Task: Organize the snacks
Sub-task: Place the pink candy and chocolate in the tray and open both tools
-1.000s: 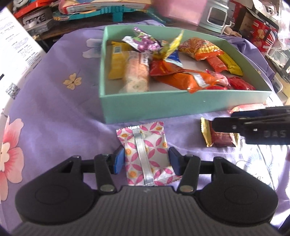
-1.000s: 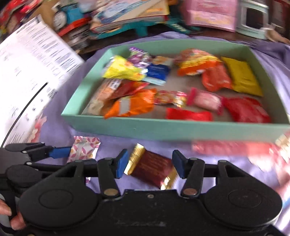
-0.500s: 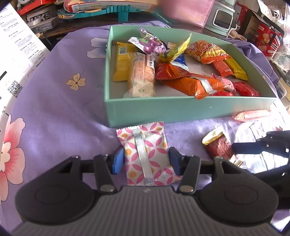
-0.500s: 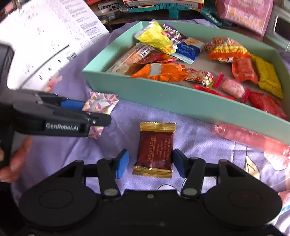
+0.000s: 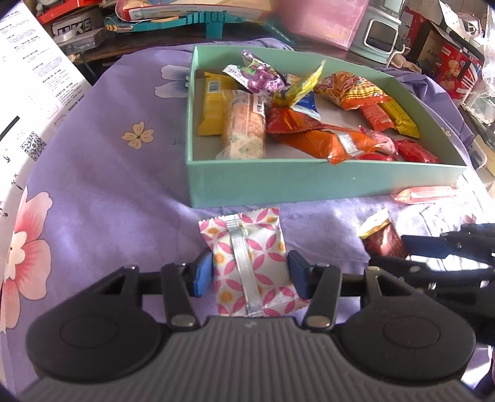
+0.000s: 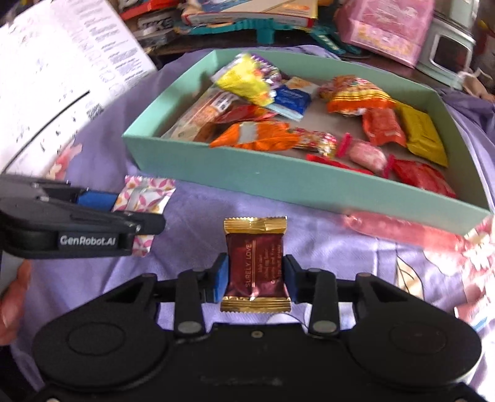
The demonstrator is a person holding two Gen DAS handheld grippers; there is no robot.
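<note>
A pink-and-white patterned snack packet (image 5: 250, 266) and a maroon gold-edged foil snack packet (image 6: 256, 269) are lying flat before the mint-green cardboard box (image 5: 309, 185) of snacks.

A purple cloth (image 5: 102, 173) with big flowers on it covers the table. One flower (image 5: 27, 247) is pink and white. A small one (image 5: 137, 135) is tan. A big white paper (image 5: 27, 80) with tiny black print lies at the left edge. Behind the cloth sits a pile of stuff: a teal toy (image 5: 213, 23), a pink bag (image 6: 386, 27), a pale green mug (image 5: 382, 34) and a red box (image 5: 454, 69).
</note>
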